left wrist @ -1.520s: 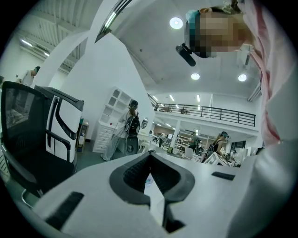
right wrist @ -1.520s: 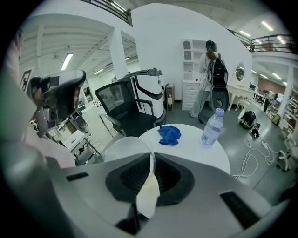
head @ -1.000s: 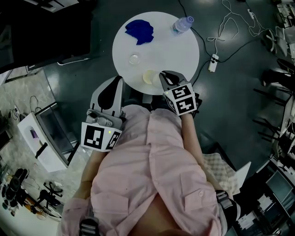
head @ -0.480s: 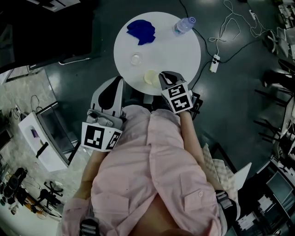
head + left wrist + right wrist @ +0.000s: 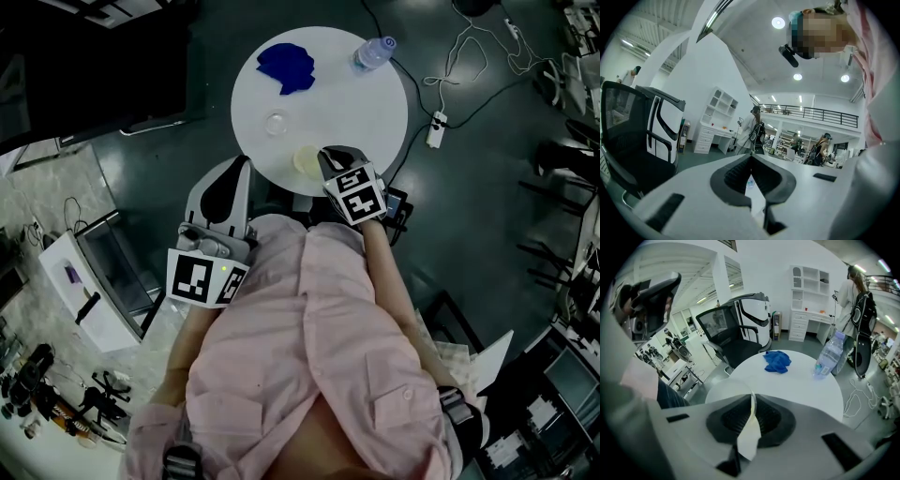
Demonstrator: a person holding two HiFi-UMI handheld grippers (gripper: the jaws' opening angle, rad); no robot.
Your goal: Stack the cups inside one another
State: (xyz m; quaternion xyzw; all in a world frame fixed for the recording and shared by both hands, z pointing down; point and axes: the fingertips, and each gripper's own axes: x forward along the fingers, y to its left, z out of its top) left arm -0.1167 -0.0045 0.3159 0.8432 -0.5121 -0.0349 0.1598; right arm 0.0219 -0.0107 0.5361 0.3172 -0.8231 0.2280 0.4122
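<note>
A pale translucent cup (image 5: 304, 158) sits near the front edge of the round white table (image 5: 356, 103), with my right gripper (image 5: 327, 156) shut on its wall. In the right gripper view the cup's rim (image 5: 725, 391) curves left of the jaws and its wall is pinched between the pads of the right gripper (image 5: 752, 399). A second, clear cup (image 5: 275, 123) stands alone farther in on the table. My left gripper (image 5: 238, 167) hangs level off the table's front left edge. In its own view the left gripper (image 5: 751, 158) has its tips together around nothing.
A blue cloth (image 5: 285, 65) (image 5: 777, 361) lies at the table's far left and a water bottle (image 5: 373, 50) (image 5: 828, 354) at the far right. A black office chair (image 5: 732, 337) stands beyond the table. Cables and a power strip (image 5: 434, 127) lie on the floor to the right.
My right gripper has sunk and shifted slightly left with the cup still in its jaws. The left gripper has not moved.
</note>
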